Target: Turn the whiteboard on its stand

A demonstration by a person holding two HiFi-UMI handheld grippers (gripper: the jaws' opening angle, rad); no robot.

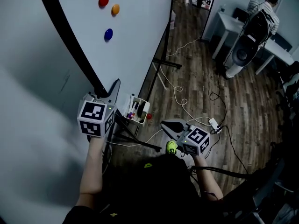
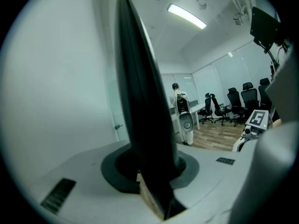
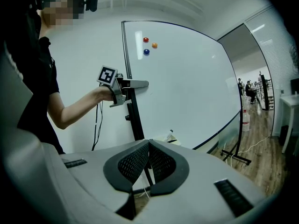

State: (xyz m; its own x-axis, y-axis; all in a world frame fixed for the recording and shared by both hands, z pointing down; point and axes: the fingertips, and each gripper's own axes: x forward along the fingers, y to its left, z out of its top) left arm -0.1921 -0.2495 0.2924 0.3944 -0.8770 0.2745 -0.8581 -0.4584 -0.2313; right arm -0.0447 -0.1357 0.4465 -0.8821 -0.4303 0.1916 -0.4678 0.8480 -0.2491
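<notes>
Whiteboard edge between left gripper jaws

Left gripper: forearm extended, jaws clamped on the whiteboard edge. Right gripper: lower, clear of the whiteboard, jaws together, empty.

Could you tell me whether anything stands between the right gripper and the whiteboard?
Nothing visible does: the right gripper, jaws together and empty, has open air to the black-framed white whiteboard. The left gripper grips its frame.
</notes>
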